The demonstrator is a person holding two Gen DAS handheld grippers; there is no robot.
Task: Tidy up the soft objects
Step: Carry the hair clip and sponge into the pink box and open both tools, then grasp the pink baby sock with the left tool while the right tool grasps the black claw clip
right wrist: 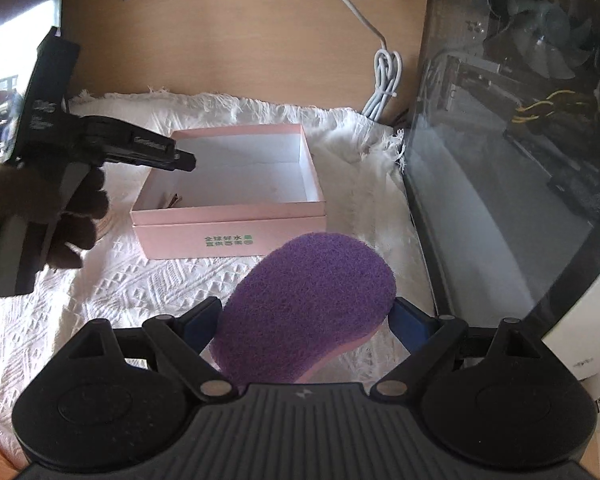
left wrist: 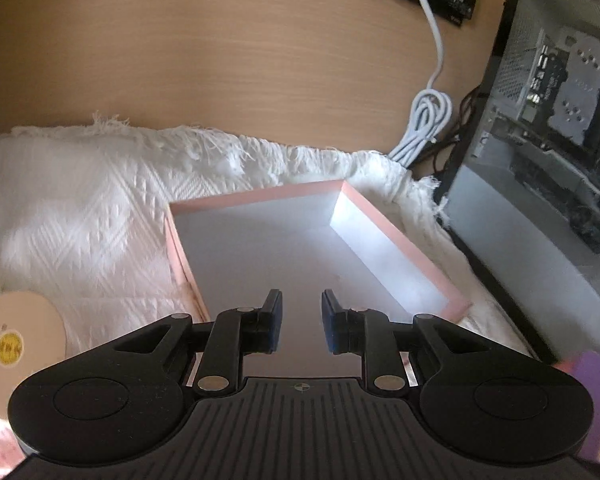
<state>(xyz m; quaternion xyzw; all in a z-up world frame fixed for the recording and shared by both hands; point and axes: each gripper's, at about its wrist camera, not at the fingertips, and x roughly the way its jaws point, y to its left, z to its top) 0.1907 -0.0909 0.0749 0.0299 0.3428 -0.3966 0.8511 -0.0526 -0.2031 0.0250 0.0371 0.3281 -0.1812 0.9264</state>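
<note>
The right tongs point(right wrist: 304, 320) grip a purple sponge point(right wrist: 304, 308) between their blue pads — jaws spread wide around it, holding it above the white cloth point(right wrist: 140, 280), just in front of the pink box point(right wrist: 228, 224). The left tongs point(left wrist: 300, 320) hang over the box's open, white-lined inside point(left wrist: 260, 248) with a narrow gap between the pads and nothing held. A coiled white cable point(right wrist: 384, 76) lies behind the cloth, beside a glass-sided computer case point(right wrist: 520, 140).

A coarse, fuzzy purple sponge point(right wrist: 306, 304), a matt pink cardboard box point(right wrist: 230, 232), and white woven cloth point(right wrist: 140, 280) with raised patterning.
</note>
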